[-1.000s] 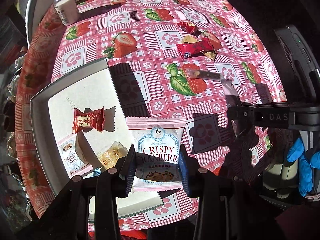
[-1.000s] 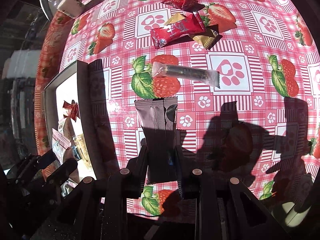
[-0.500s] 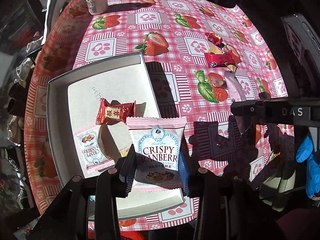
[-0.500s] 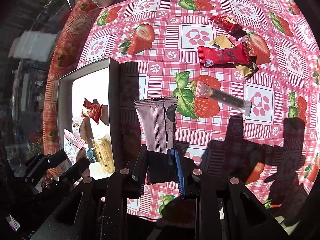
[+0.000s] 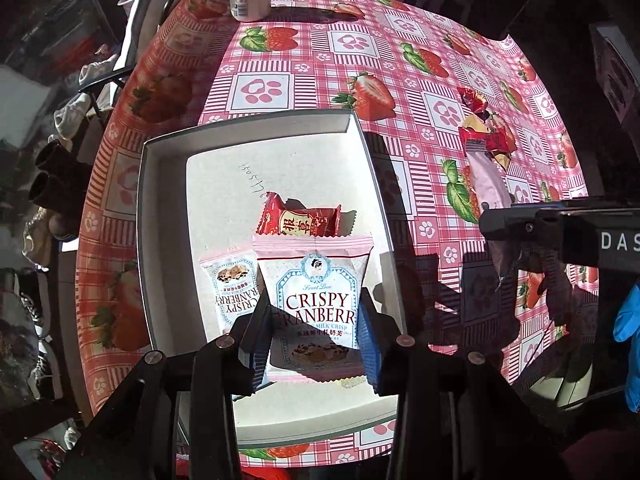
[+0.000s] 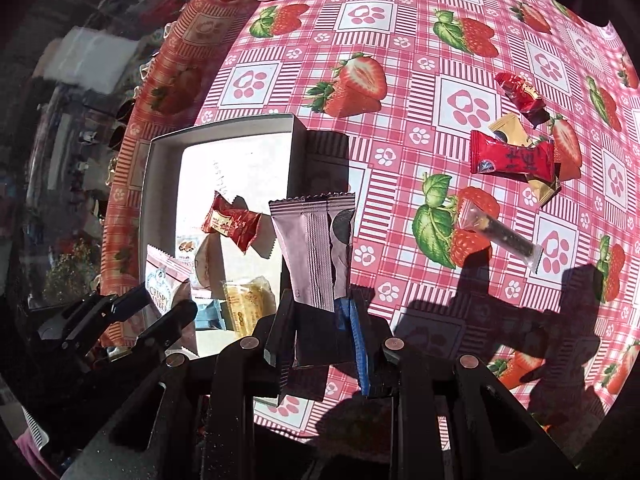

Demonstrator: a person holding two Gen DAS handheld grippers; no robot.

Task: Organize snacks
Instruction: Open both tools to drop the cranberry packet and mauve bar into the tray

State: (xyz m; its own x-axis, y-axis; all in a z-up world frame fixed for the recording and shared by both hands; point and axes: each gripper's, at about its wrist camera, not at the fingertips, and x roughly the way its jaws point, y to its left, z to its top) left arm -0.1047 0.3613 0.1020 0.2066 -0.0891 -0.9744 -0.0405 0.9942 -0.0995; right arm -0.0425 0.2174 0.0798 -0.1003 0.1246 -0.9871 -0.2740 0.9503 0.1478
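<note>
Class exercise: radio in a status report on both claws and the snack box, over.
Left claw shut on Crispy Cranberry packet, over white box. Right claw shut on mauve wafer packet, beside box wall. Loose candies left on the tablecloth.

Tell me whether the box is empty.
Not empty: the box already holds a red candy and a cranberry crisp packet.
</note>
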